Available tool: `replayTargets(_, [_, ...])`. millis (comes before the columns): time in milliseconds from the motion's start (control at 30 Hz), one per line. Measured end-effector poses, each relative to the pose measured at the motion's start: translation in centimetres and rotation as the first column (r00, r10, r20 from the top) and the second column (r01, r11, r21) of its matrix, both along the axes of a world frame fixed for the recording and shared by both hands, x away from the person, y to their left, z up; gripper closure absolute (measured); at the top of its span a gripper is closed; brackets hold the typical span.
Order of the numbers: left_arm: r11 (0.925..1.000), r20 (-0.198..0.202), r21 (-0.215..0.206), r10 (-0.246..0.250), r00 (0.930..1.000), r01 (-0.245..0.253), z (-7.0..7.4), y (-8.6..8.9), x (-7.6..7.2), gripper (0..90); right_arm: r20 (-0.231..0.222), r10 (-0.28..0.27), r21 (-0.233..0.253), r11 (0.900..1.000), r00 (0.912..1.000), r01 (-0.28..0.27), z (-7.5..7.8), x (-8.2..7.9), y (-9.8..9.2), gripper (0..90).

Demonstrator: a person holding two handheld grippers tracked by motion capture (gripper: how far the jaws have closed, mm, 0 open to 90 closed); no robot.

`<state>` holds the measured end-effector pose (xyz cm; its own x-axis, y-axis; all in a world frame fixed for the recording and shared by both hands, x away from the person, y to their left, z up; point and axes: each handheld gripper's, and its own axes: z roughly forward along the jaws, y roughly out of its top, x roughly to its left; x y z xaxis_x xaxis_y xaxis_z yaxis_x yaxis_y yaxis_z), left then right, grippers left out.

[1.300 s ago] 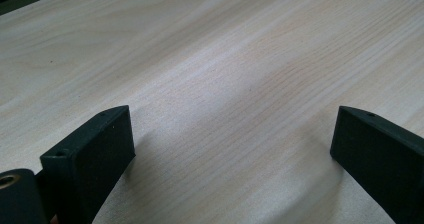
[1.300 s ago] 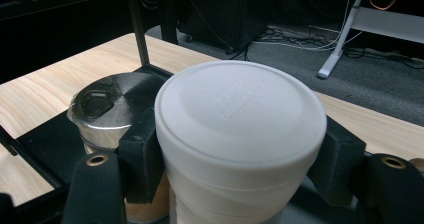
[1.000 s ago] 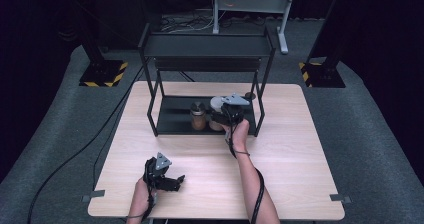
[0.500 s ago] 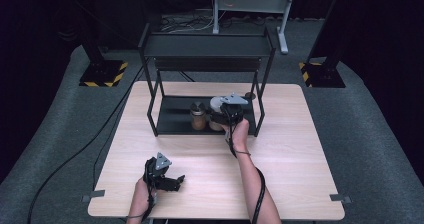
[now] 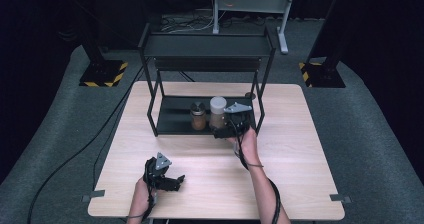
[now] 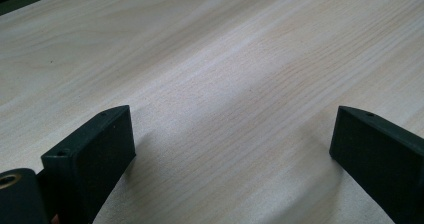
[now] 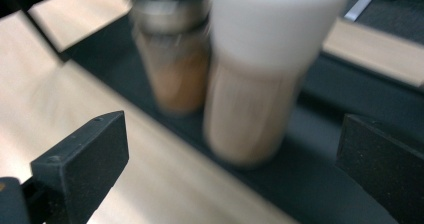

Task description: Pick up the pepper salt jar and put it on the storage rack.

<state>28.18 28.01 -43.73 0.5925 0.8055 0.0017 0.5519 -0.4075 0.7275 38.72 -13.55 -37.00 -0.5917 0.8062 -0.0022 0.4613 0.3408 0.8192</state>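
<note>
From the high view, a person is reaching the right gripper (image 5: pixel 226 129) toward the lower shelf of a black two-tier rack (image 5: pixel 205 69) standing on a pale wooden table (image 5: pixel 300 149). Two jars are standing side by side on that shelf — a white-lidded jar (image 5: pixel 218 112) just ahead of the gripper, and a brown jar with a metal lid (image 5: pixel 198 115) to its left. The left gripper (image 5: pixel 172 181) is resting on the table near its front edge, well apart from the rack.

In the left gripper view, its jaws are standing wide apart over the bare wood, gripping nothing.

In the right gripper view, the jaws are spread and empty — the white-lidded jar (image 7: pixel 265 74) is showing between them, blurred, touching the brown jar (image 7: pixel 172 54).
</note>
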Motion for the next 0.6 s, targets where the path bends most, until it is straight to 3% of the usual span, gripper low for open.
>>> replayTargets(133, [1.0, 0.0, -0.001, -0.003, 1.0, 0.003, 0.0, 0.0, 0.0, 3.8, -0.052, -0.009, -0.033, 0.999, 0.9986, 0.007, -1.5, -2.8, -1.7, 0.0])
replayTargets(333, [1.0, 0.0, 0.0, -0.003, 1.0, 0.003, 0.0, 0.0, 0.0, 3.8, -0.124, -0.048, -0.037, 0.998, 0.9911, 0.044, -4.1, -7.0, -5.7, 0.0])
replayTargets(600, [1.0, -0.002, -0.001, -0.003, 1.0, 0.003, 0.0, 0.0, 0.1, 3.7, -0.127, -0.132, -0.032, 0.991, 0.983, 0.129, -5.9, -12.0, -9.6, 0.0])
